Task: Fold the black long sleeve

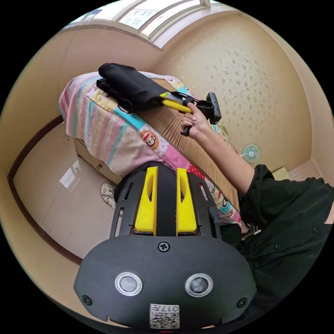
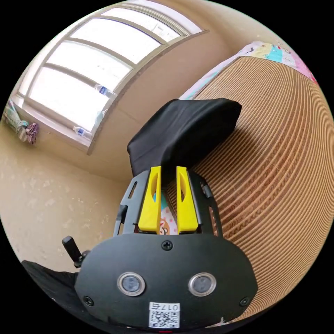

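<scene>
- One black garment, folded.
- Two grippers: left, right; each has two yellow jaws.
- One bed, with one bamboo mat and one striped sheet.
- One hand.
- One fan.
- One shoe on the floor.
- One window, with two bottles on its sill.

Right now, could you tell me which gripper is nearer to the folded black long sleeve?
The right gripper: its jaw tips sit at the edge of the black long sleeve on the bamboo mat. The left gripper hangs back off the bed's side, well away from the garment.
</scene>
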A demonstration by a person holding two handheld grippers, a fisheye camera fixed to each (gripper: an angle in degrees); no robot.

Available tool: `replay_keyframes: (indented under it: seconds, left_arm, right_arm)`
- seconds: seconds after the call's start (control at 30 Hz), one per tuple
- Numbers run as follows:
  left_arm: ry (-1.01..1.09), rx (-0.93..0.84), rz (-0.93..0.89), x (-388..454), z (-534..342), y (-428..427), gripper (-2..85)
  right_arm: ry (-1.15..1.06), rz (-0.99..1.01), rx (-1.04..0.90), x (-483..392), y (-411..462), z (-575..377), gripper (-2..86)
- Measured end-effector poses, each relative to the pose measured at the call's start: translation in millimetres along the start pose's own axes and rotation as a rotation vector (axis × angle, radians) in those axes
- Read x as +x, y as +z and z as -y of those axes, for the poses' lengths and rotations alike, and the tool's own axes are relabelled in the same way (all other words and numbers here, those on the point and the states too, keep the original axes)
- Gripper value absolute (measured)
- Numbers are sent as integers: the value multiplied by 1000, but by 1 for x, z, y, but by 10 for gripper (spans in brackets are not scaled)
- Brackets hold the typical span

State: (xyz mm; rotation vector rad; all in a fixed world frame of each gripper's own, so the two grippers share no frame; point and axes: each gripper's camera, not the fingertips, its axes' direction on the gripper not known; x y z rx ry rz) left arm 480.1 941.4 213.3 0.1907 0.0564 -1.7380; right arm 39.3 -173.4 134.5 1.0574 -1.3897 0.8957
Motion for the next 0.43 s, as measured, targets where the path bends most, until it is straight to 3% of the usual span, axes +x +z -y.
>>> replay_keyframes:
  seconds: [0.2, 0.3, 0.43]
  left_arm:
    - [205, -47, 40, 55, 12, 39, 87]
    - [274, -49, -20, 87, 13, 63, 87]
    - [346, -84, -115, 137, 9, 105, 87]
  right_arm:
    - [-78, -173, 83, 31, -177, -187, 30]
    - [38, -385, 120, 42, -283, -278, 20]
    - [296, -662, 331, 29, -433, -397, 19]
